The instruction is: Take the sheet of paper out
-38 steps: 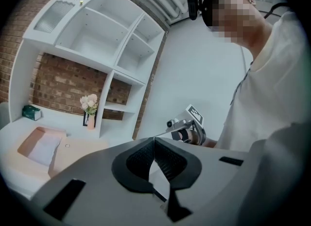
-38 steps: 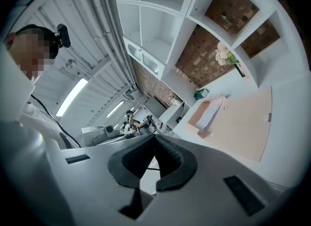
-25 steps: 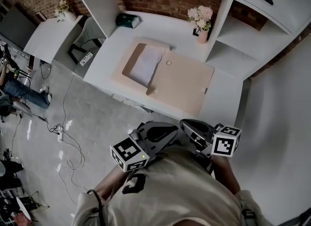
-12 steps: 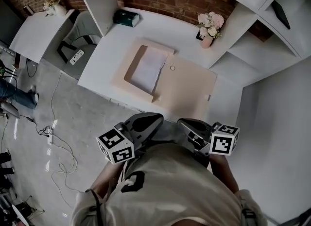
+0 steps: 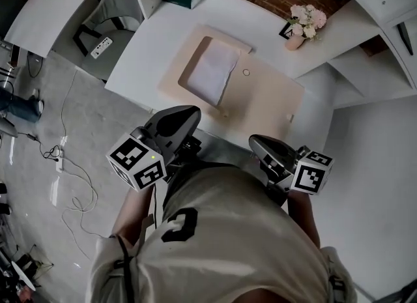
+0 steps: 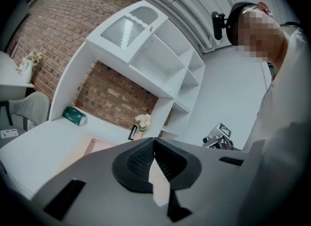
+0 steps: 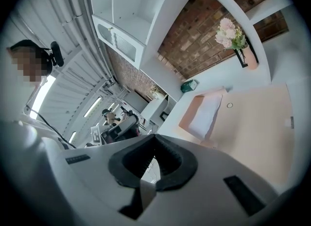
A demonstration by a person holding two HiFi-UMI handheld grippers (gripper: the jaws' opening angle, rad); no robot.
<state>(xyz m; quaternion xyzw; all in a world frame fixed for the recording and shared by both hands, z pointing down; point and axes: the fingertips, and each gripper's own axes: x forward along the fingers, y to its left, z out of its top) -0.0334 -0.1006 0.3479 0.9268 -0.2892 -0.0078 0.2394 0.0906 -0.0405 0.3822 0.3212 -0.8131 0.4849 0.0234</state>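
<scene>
The white sheet of paper (image 5: 214,72) lay flat inside the tray half of the open tan cardboard box (image 5: 267,103), which sat on the white surface (image 5: 153,44) (its lid flap spread flat to the right). The left tongs (image 6: 154,139) were clenched with nothing between them, and so were the right tongs (image 7: 155,136). Both hung close to the person's torso, near the surface's front edge, well apart from the paper.
</scene>
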